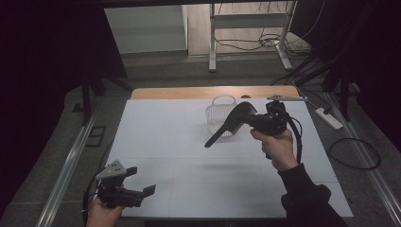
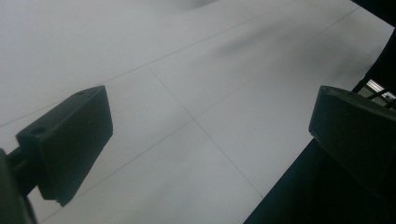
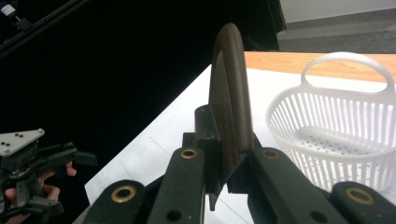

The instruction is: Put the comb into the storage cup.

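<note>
One dark comb (image 1: 230, 124), pinched in the right gripper (image 1: 259, 121), hangs just beside the white basket (image 1: 218, 115) near the table's far edge; left gripper (image 1: 142, 182) spread, empty.

Dim, dark-edged pictures with an evenly lit white table (image 1: 189, 142), faint soft shadows, and blurred close-up tongs.

No text, label, brand, number or sign can be read in any of the views. The white table surface (image 1: 189, 142) is blank apart from thin seam lines, the white plastic basket (image 3: 336, 135) carries no marking, and the dark comb (image 3: 229, 107) clamped in the right gripper (image 3: 224, 163) shows no lettering. The grey plate on the left gripper (image 1: 137, 182) bears only small holes.
</note>
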`<action>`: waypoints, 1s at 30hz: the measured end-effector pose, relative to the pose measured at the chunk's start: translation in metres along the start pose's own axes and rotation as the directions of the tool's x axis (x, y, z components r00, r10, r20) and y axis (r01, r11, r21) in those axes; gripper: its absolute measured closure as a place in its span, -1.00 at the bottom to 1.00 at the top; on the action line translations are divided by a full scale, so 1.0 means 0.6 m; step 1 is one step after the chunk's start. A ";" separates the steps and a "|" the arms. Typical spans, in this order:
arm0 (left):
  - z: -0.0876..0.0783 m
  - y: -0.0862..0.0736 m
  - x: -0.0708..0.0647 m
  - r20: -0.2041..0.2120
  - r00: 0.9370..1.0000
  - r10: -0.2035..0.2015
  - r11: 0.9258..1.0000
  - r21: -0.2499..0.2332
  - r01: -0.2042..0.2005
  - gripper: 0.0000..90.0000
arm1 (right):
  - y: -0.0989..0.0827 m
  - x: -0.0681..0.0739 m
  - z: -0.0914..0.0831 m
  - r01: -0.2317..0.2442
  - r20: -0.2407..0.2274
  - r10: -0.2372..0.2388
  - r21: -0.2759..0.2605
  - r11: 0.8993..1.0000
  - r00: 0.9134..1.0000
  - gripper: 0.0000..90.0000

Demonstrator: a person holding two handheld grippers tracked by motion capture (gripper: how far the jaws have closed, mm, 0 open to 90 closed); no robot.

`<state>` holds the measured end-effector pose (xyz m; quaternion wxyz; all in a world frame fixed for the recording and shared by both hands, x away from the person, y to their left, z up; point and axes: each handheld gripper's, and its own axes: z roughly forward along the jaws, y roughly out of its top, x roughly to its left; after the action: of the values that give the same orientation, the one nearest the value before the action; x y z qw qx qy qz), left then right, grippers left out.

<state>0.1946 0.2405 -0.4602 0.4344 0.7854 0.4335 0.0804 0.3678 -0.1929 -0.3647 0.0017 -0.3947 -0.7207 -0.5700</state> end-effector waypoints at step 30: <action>-0.045 -0.036 -0.004 -0.145 0.989 -0.014 0.999 0.037 0.019 -1.00 | 0.044 -0.028 0.009 -0.006 0.062 0.007 -0.021 1.000 0.998 0.91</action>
<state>0.1668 0.2604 -0.4594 0.3873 0.7822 0.4718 0.1250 0.3968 -0.1969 -0.3528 -0.0227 -0.4144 -0.7133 -0.5648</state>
